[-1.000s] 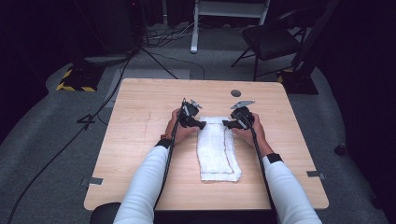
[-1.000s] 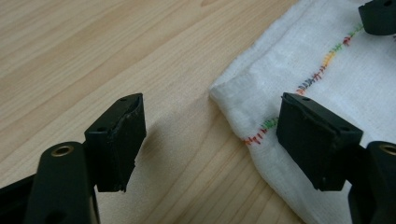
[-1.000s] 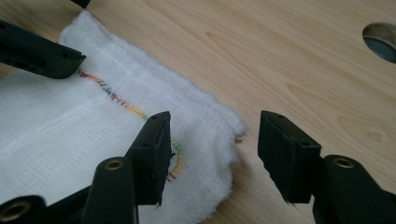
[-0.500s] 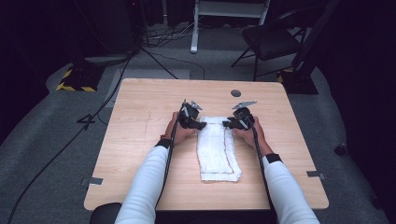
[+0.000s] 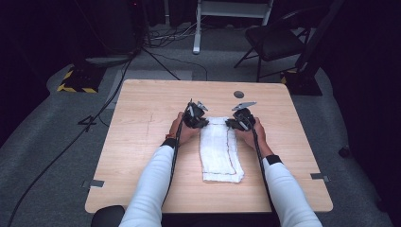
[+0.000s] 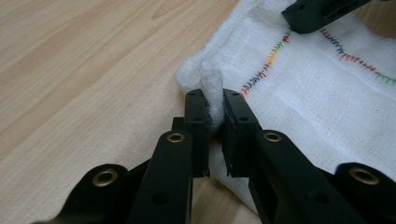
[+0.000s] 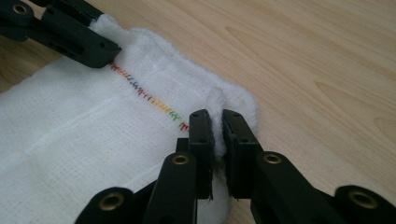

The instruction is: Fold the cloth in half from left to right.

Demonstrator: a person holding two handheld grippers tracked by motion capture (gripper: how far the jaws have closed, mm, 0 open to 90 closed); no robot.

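My left fingers and right fingers have just closed, each pinching a far corner of the towel, whose length runs back toward me.

White woven cloth, folded, bearing a line of multicoloured stitching that runs from red and orange through yellow and green to blue and violet; in the high view the same seam reads as a thin dark red line. Table of pale wood with a fine light-brown grain. Left gripper and right gripper black, with brass-coloured rivets; person's sleeves white with black cuffs.
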